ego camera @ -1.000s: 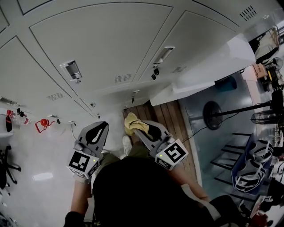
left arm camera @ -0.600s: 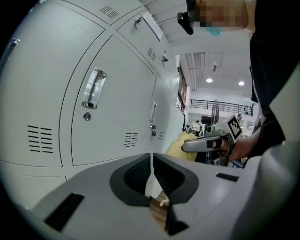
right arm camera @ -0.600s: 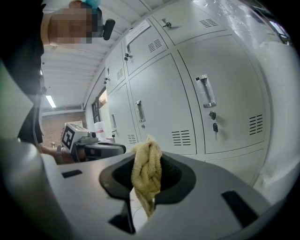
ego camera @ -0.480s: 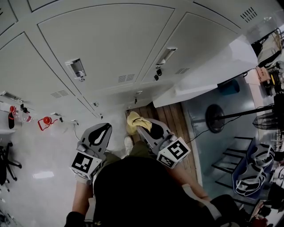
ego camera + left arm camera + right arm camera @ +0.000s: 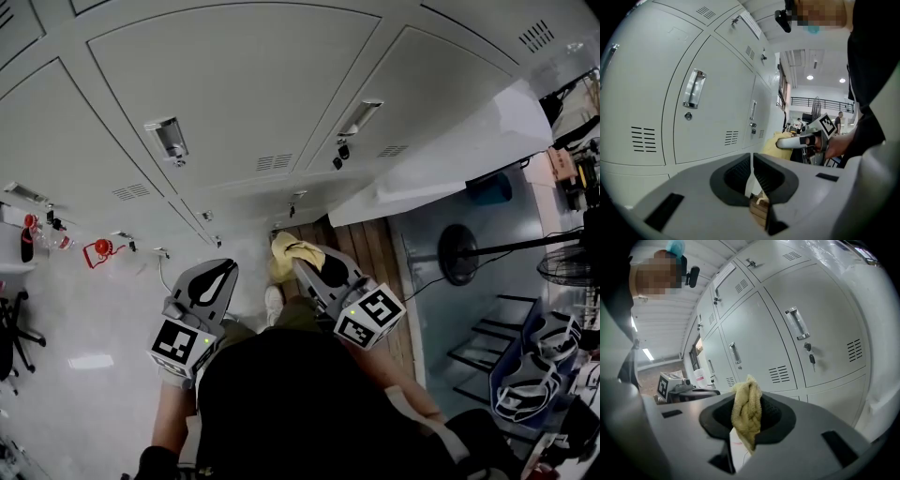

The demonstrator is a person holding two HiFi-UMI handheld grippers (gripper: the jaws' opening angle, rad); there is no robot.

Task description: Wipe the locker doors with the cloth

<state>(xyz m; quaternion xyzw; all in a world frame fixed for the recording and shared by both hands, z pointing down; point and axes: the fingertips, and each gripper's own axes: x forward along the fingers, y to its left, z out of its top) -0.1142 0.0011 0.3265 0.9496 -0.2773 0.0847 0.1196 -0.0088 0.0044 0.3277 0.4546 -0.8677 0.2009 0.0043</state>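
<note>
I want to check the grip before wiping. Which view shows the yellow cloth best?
The right gripper view: the yellow cloth sits in the centre, pinched in the jaws of the right gripper. The head view shows only a small bunch at that gripper's tip; the left gripper view, a far-off patch.

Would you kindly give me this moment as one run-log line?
right hand-held gripper: shut on cloth | left hand-held gripper: shut, empty | cloth: apart from locker doors
</note>
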